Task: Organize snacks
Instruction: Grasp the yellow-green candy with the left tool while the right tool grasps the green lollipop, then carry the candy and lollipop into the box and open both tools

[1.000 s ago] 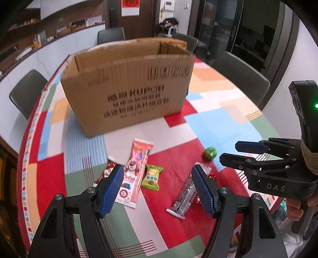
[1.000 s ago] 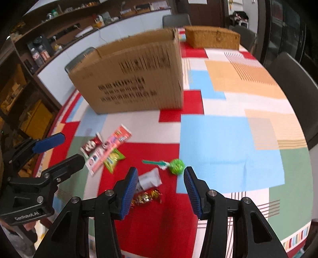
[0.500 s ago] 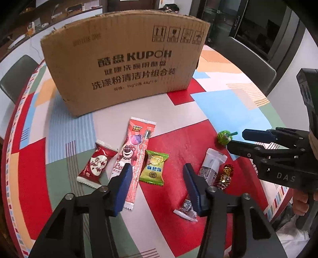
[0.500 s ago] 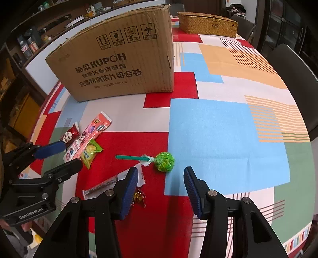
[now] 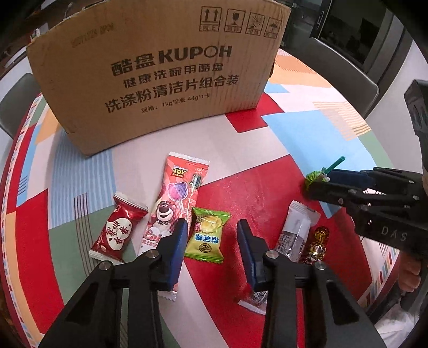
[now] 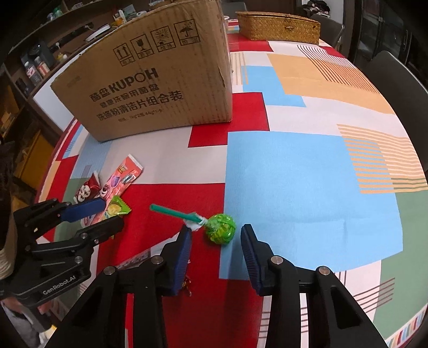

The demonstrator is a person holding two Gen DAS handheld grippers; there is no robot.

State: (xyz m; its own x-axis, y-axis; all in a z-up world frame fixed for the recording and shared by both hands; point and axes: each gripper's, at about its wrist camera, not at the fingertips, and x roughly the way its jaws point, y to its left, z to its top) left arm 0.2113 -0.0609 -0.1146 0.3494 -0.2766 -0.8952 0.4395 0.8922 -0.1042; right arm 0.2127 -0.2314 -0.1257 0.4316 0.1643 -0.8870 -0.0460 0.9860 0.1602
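A cardboard box stands at the back of the table; it also shows in the right wrist view. In front of it lie a green candy packet, a long pink lollipop packet, a red candy packet, a clear wrapper and a gold foil candy. My left gripper is open, low over the green packet, jaws on either side of it. A green lollipop lies on the cloth. My right gripper is open, jaws either side of the lollipop head.
A patchwork tablecloth covers the round table. A wicker basket sits at the far side behind the box. Chairs stand around the table. The table edge is close at the near right.
Both grippers have moved lower and closer to the snacks. The left one now brackets the green packet, the right one the green lollipop. Nothing has been grasped.
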